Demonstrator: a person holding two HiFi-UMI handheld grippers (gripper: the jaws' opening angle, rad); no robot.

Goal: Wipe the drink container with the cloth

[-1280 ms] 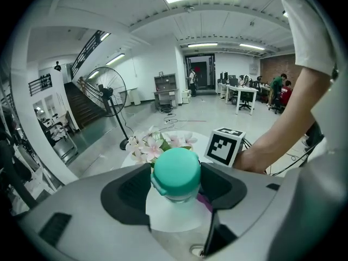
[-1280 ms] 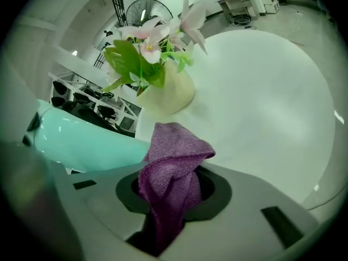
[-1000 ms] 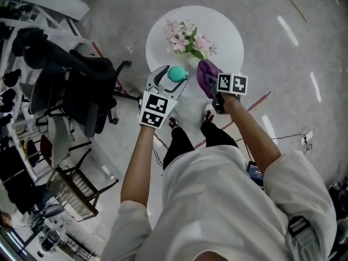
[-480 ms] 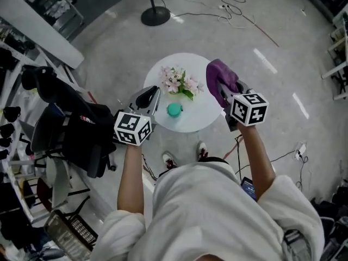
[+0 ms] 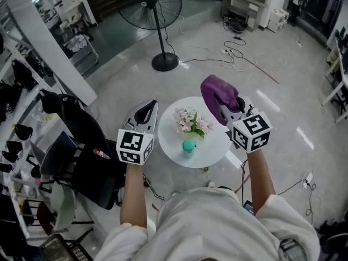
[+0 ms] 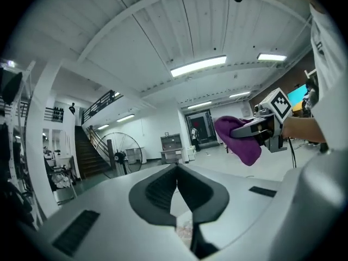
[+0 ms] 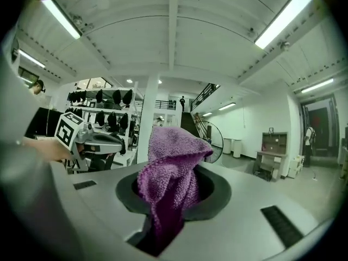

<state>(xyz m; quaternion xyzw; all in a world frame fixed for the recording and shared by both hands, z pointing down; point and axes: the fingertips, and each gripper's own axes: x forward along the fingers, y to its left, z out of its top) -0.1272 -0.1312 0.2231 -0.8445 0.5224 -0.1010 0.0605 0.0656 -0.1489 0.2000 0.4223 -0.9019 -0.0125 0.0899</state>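
The left gripper (image 6: 176, 170) was fully closed. Its jaws had just been closing and the tips met w/ nothing between them. The right gripper (image 5: 235, 113) was clamped on the purple knitted microfibre cloth (image 7: 171, 173), which stuck up out of the jaws in a loose fold and hid the tips. Both grippers pointed approx. level, away from the person, and I judge they were high above the table.

The small teal round-topped drink container (image 5: 188, 145) stood on the white round table (image 5: 215, 145), just beside the bunch of pink and white flowers (image 5: 191, 123), at approx. 6 o'clock of them. Nothing was touching it.

In the head view the container lay at approx. 4-5 o'clock from the left gripper's tips and approx. 7-8 o'clock from the right gripper's, so between the two and below. Only its top showed, so its long axis prob. ran vertical, i.e. it stood upright. In the picture both grippers were about equally far from it, and I cannot tell which was really nearer. I judge that the cloth hand must come down and inward to wipe, and that the empty left gripper was free to steady the container.

No brand or label could be read; the container was too small in the picture. The only print was the black-and-white square markers on the gripper cubes.
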